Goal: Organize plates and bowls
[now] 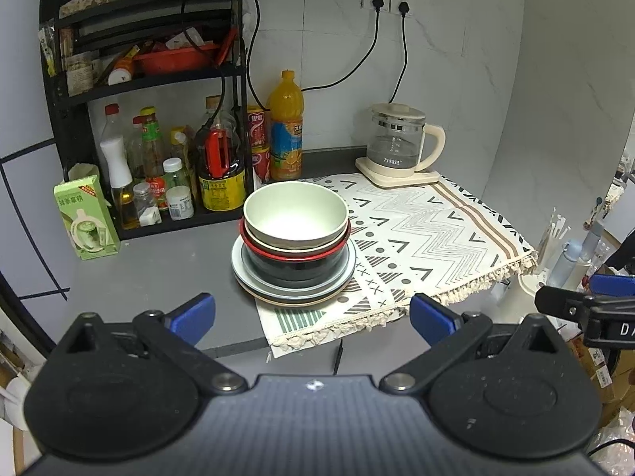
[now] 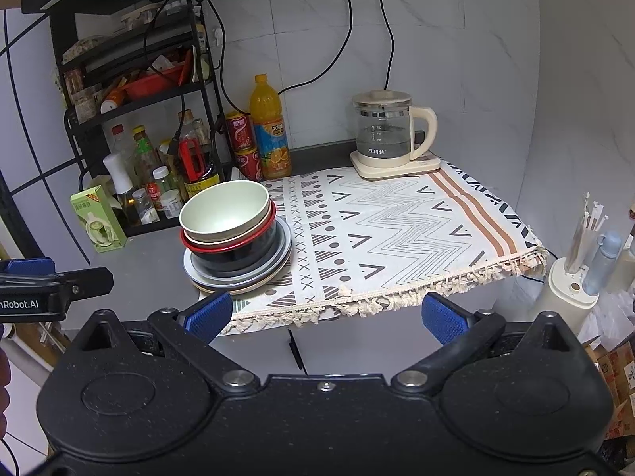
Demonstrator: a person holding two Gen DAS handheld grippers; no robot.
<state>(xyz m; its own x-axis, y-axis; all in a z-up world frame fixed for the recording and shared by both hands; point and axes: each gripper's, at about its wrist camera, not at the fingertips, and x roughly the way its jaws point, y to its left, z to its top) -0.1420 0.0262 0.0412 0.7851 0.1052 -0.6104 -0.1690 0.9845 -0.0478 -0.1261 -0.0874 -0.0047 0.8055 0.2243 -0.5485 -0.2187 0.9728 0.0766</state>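
On the grey table (image 1: 158,269), the bowls (image 1: 295,218) sit nested on the plates (image 1: 293,289) at the patterned cloth's (image 1: 416,230) left edge, seemingly already stacked, and your left gripper (image 1: 311,319) and right gripper (image 2: 325,315) hover short of it, fingers spread and empty.

A matt grey bench (image 1: 158,269) carries a woven cloth mat (image 1: 416,238) with frayed fringe, smooth glossy bowls (image 1: 295,222), and a clear glass kettle (image 1: 393,139).
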